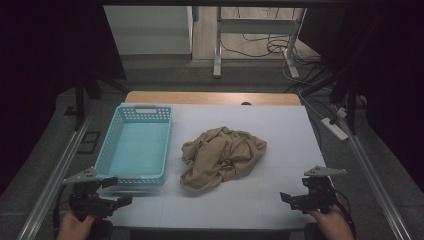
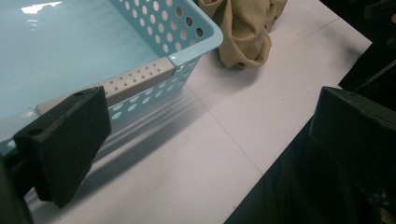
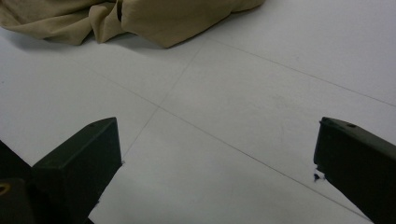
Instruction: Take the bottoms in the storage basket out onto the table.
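2 grippers — left gripper [image 1: 116, 191], right gripper [image 1: 289, 198] — jaws apart, near crumpled tan cloth [image 1: 222, 156], perhaps a garment.

Claw [image 3: 217, 158] gaped wide over white worktop [image 3: 261, 93]; crumpled tan cloth [image 3: 126, 18] lay well ahead, apart.

No readable text, labels or numbers — none on anything

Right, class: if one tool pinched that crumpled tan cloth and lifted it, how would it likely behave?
The tan cloth lies in soft, irregular folds, so it would probably droop and unfurl rather than hold its shape. It looks thin, so likely light. Pushed across the white table cover, it would probably bunch up rather than slide whole.
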Available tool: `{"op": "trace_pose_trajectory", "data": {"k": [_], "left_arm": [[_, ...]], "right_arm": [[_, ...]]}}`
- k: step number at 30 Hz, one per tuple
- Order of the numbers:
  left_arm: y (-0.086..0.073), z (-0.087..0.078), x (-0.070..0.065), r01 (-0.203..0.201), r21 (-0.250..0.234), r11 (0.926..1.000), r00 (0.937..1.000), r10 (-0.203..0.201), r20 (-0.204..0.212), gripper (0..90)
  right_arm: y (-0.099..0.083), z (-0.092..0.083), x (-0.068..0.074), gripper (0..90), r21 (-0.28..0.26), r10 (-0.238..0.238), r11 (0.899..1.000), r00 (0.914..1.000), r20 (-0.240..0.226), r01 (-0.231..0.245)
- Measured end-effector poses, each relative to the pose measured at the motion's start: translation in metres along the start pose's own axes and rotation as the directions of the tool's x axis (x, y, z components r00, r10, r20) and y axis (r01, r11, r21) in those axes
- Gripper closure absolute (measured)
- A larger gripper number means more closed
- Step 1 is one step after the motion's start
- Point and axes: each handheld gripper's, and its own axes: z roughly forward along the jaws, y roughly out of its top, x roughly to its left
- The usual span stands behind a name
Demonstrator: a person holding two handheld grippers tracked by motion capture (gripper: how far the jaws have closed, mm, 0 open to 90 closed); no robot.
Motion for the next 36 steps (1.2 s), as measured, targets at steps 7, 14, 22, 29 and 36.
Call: {"op": "trace_pose_trajectory", "data": {"k": [7, 14, 22, 29, 36], "left_arm": [[-0.002, -0.003, 0.000, 0.007, 0.004, 1.0000, 0.9999, -0.007, -0.013, 0.0], [-0.005, -0.007, 0.001, 0.010, 0.012, 0.9999, 0.9995, -0.009, -0.029, 0.0], [-0.008, -0.011, 0.002, 0.016, 0.011, 0.9998, 0.9991, -0.015, -0.038, 0.0], [-0.011, -0.015, 0.004, 0.023, 0.014, 0.9996, 0.9986, -0.023, -0.047, 0.0], [-0.014, -0.019, 0.006, 0.029, 0.014, 0.9995, 0.9986, -0.029, -0.044, 0.0]], "right_arm": [[0.000, 0.000, 0.000, 1.1, 0.001, -0.002, 1.000, 1.0000, 0.000, 0.002], [0.000, 0.000, 0.000, 1.0, 0.000, -0.002, 1.000, 1.0000, 0.000, 0.002], [0.000, -0.001, 0.000, 1.0, 0.001, -0.004, 1.000, 1.0000, 0.000, 0.004], [0.000, 0.000, 0.000, 1.1, 0.001, -0.003, 1.000, 1.0000, 0.001, 0.003], [0.000, -0.001, 0.000, 1.0, 0.000, -0.002, 1.000, 1.0000, 0.000, 0.002]]}}
